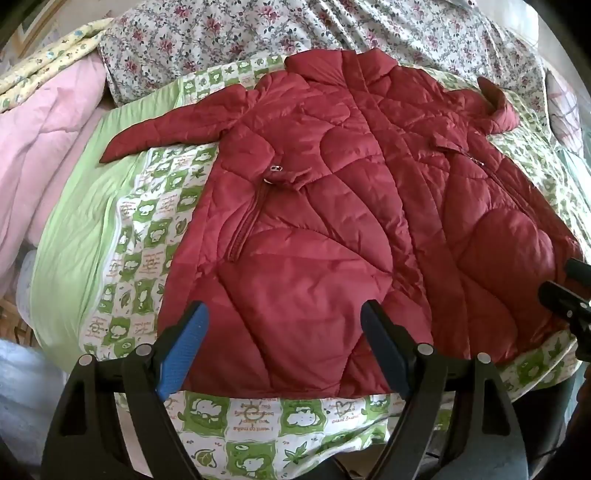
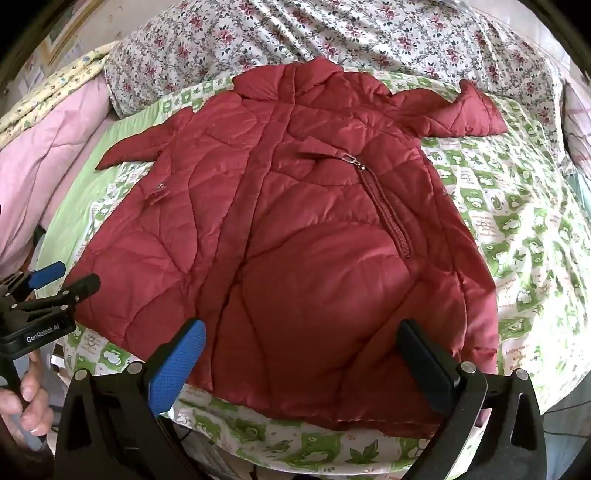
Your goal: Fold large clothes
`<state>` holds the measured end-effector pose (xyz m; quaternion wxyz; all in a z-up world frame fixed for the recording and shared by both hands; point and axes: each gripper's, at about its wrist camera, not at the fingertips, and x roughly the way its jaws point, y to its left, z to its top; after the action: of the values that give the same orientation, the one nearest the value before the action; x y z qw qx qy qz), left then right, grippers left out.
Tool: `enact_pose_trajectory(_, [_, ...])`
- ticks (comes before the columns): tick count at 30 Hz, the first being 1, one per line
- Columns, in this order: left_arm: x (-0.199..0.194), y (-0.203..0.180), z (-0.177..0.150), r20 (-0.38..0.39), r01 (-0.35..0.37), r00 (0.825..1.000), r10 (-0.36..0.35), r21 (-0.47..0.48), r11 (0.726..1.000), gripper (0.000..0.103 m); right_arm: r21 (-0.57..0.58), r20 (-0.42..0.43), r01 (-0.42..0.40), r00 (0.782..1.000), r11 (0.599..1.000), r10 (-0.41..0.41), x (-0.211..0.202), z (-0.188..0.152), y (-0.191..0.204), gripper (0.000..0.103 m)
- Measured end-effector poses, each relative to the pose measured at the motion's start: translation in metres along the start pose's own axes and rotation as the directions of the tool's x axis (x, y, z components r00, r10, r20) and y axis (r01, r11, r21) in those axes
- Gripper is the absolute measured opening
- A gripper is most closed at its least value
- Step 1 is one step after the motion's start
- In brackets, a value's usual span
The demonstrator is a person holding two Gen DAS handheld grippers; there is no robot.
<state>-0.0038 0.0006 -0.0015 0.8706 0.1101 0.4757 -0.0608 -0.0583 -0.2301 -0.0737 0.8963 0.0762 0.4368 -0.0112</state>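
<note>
A red quilted jacket point(image 1: 332, 206) lies spread flat, front up, on a green and white patterned sheet point(image 1: 147, 229). Its collar points away from me and its hem is nearest. One sleeve point(image 1: 166, 125) stretches out to the left; the other sleeve point(image 2: 465, 107) is bent up at the far right. My left gripper point(image 1: 284, 321) is open and empty, just above the hem's left part. My right gripper point(image 2: 303, 339) is open and empty over the jacket point(image 2: 295, 221) near the hem's right part. The left gripper also shows at the left edge of the right wrist view point(image 2: 62, 280).
A pink quilt point(image 1: 48, 147) is bunched at the left. A floral sheet point(image 1: 295, 29) covers the far side of the bed. A yellow patterned cloth point(image 1: 48, 59) lies at the far left. The bed's near edge runs just below the hem.
</note>
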Motion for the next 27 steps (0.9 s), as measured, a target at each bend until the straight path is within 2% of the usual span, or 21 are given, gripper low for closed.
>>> enact_pose_trajectory(27, [0.003, -0.001, -0.002, 0.013, 0.0, 1.0, 0.0, 0.0, 1.0, 0.085, -0.001, 0.002, -0.005, 1.0, 1.0, 0.005, -0.005, 0.0, 0.012, 0.103])
